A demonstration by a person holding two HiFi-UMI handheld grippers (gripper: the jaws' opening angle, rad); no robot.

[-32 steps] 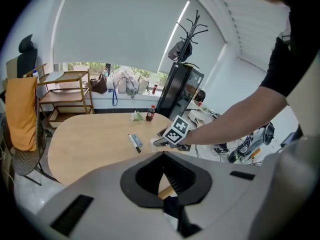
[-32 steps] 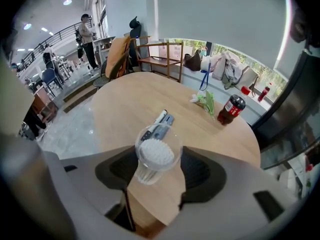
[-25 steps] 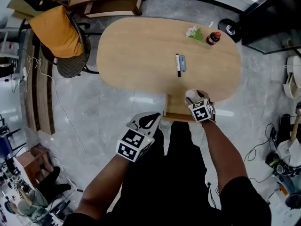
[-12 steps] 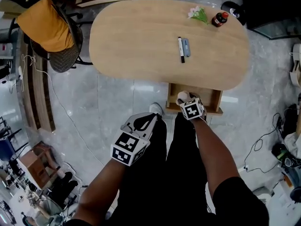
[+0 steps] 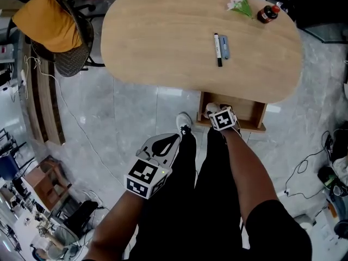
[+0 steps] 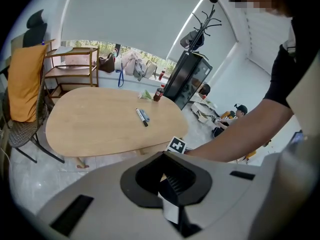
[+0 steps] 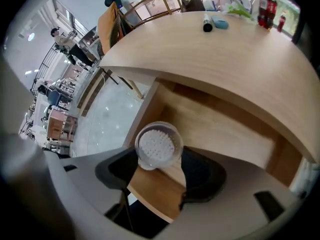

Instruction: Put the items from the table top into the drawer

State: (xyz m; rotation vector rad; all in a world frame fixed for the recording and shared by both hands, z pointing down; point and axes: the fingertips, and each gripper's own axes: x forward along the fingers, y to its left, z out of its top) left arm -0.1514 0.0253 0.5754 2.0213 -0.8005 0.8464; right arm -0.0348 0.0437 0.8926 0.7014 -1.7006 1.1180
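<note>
My right gripper (image 5: 216, 111) (image 7: 159, 171) is shut on a small clear round tub of cotton swabs (image 7: 157, 147) (image 5: 211, 108), held just above the front left part of the open wooden drawer (image 5: 259, 115) (image 7: 227, 134) under the oval table (image 5: 163, 42). On the table top lie a black marker (image 5: 217, 41) (image 7: 206, 23) and a blue item (image 5: 225, 47) beside it, with a sprig of flowers (image 5: 239, 4) and a dark bottle with a red cap (image 5: 268, 13) at the far right. My left gripper (image 5: 175, 138) (image 6: 169, 196) hangs shut and holds nothing, above the floor near my legs.
An office chair with an orange cover (image 5: 50, 27) stands at the table's left end. A wooden shelf (image 6: 70, 69) is behind it. Cables (image 5: 304, 167) lie on the grey floor at right. A dark cabinet (image 6: 187, 79) stands past the table.
The right gripper with the tub has shifted from the drawer's right side to its front left. The left gripper has barely moved. The head view has swung, so the table sits higher.
</note>
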